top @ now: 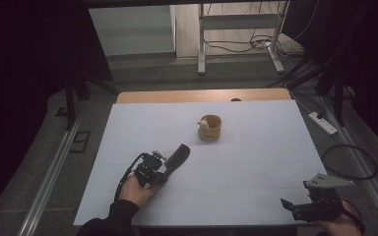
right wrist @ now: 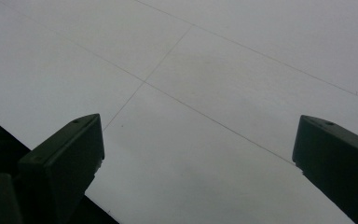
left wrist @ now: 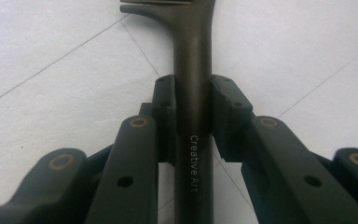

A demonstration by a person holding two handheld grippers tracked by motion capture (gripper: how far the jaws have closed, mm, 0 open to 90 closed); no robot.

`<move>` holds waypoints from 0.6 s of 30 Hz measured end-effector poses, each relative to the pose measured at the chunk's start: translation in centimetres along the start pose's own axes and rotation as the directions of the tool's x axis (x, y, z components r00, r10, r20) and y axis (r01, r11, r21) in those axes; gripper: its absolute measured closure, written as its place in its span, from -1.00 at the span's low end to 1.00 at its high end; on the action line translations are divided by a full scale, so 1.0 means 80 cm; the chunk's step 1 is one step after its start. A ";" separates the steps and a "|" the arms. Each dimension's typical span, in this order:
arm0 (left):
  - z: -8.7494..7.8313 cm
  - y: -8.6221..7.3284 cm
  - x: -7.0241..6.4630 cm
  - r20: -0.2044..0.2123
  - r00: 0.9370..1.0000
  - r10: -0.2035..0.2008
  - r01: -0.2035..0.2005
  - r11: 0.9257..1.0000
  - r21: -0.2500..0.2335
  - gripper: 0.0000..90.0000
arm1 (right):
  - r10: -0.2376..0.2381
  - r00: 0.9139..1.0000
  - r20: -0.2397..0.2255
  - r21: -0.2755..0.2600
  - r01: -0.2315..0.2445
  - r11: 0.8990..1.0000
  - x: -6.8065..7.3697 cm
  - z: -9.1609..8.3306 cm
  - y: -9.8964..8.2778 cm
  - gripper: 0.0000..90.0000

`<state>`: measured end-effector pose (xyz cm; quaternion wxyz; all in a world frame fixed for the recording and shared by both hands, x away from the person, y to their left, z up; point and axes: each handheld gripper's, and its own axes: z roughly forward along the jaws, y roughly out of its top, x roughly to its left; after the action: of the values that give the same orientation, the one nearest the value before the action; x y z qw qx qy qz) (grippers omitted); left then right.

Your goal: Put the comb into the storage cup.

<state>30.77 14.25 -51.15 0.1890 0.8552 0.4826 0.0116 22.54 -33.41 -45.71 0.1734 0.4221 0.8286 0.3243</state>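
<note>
From above, my left gripper (top: 165,166) clamps a brush (top: 177,156) near the table's (top: 256,147) front-left; the right gripper (top: 289,205) sits at the front-right corner. Left gripper view: jaws squeeze the brush handle (left wrist: 193,116). Right gripper view: jaws gape wide over the table

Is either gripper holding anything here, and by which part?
The left gripper is shut on the dark brush, gripping its handle; the right gripper is open and empty.

Dim high view, dark edges, soft close-ups
</note>
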 end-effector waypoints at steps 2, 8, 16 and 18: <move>-0.001 -0.001 0.005 0.026 1.000 -0.006 0.006 1.000 -0.006 0.60 | -0.001 1.000 0.000 0.000 0.001 1.000 0.000 0.000 0.000 -0.95; -0.005 -0.003 0.008 0.050 0.999 -0.012 0.013 1.000 -0.024 0.60 | -0.003 1.000 0.001 -0.001 0.003 1.000 0.000 0.000 0.000 -0.95; -0.017 -0.007 0.009 0.111 0.994 0.011 0.000 0.995 -0.104 0.60 | -0.002 1.000 0.000 -0.002 0.002 1.000 0.000 0.000 0.000 -0.95; -0.020 -0.009 0.009 0.111 0.994 0.020 -0.007 0.993 -0.116 0.60 | -0.002 1.000 0.001 -0.003 0.002 1.000 0.000 -0.001 0.000 -0.95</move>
<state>30.24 15.65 -50.03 0.2649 0.8453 0.4640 -0.0074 22.50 -33.42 -45.68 0.1746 0.4210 0.8286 0.3251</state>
